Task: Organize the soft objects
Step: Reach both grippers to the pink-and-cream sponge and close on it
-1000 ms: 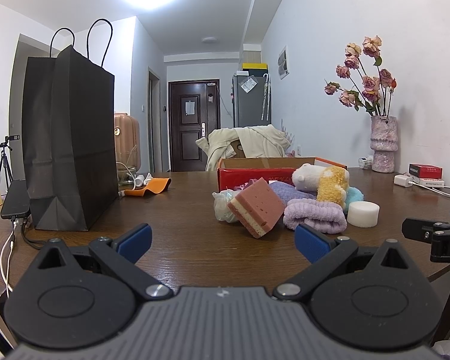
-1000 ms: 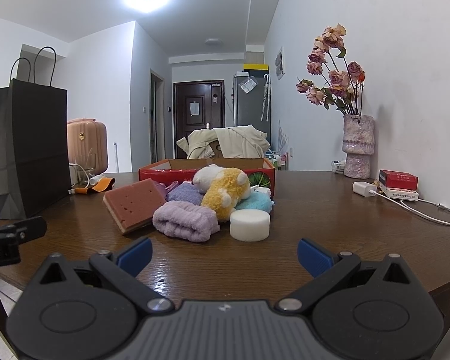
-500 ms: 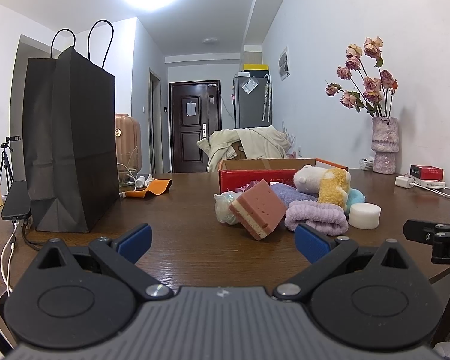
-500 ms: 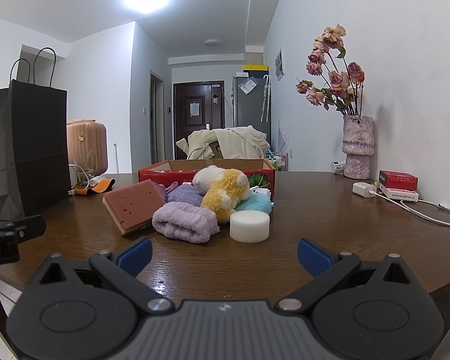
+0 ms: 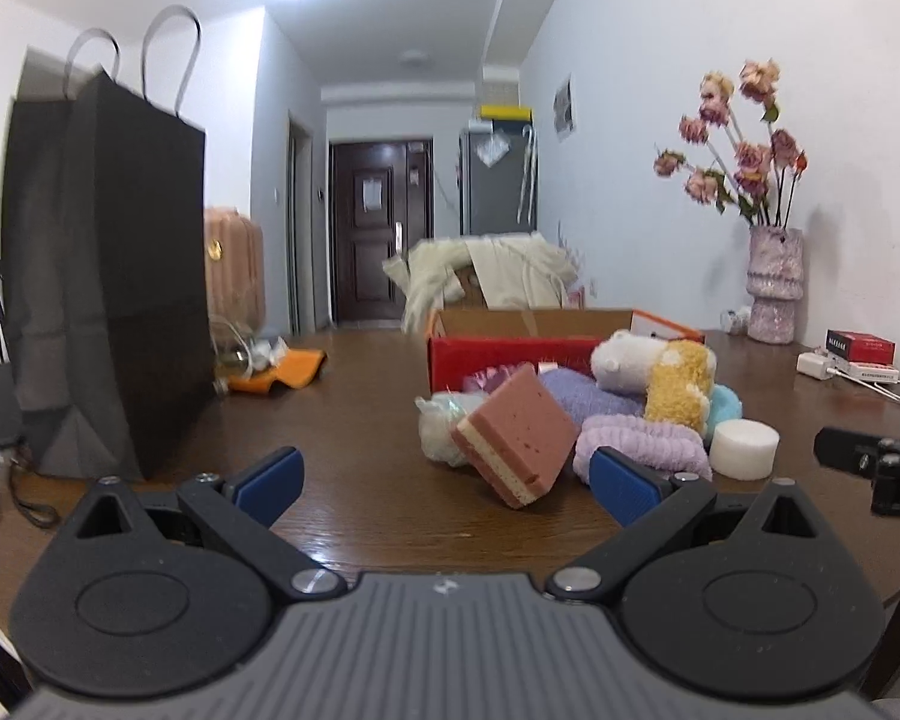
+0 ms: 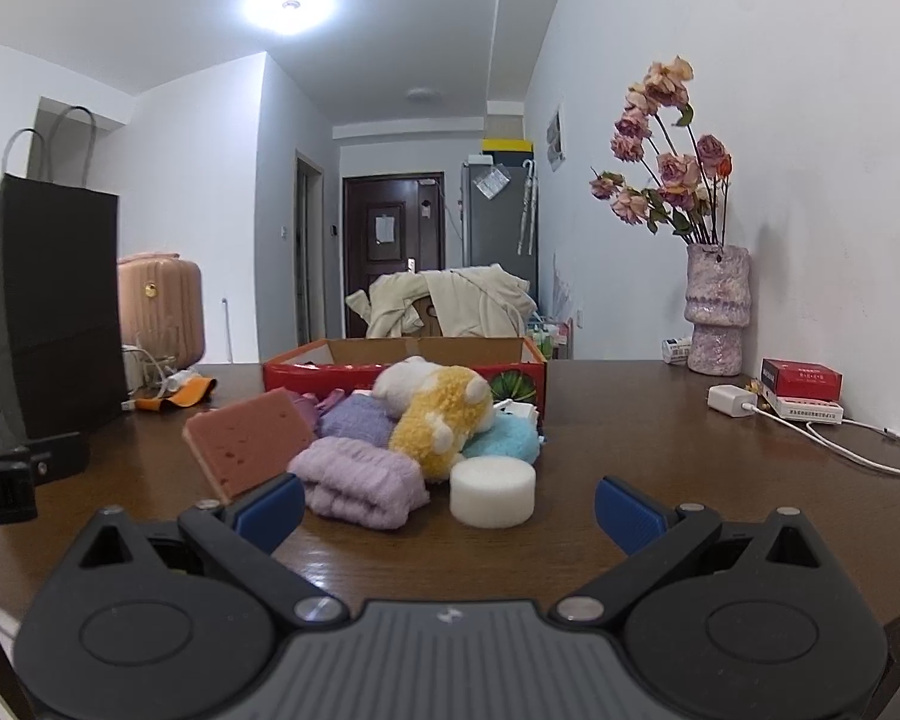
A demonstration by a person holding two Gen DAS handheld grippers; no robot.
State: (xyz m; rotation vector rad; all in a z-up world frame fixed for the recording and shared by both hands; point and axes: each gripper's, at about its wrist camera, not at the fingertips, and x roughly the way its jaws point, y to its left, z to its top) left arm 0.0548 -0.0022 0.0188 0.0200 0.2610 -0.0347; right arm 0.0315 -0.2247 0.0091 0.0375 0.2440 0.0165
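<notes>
Soft toys and sponges [image 6: 390, 450] sit piled on the brown wooden tabletop [image 6: 660, 462] before the red cardboard box [image 6: 402, 369]. Nothing looks sorted yet. Left tool [image 5: 444, 483] and right tool [image 6: 450, 507] gape wide, holding nothing.

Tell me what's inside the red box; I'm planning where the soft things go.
Only the red box and its brown inner walls show; its floor is hidden behind the front wall and the plush toy.

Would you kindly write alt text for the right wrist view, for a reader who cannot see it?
The open right gripper faces a pile of soft items on a brown table: a white foam disc, lilac towel, pink sponge block and yellow plush toy. A red cardboard box stands behind.
</notes>
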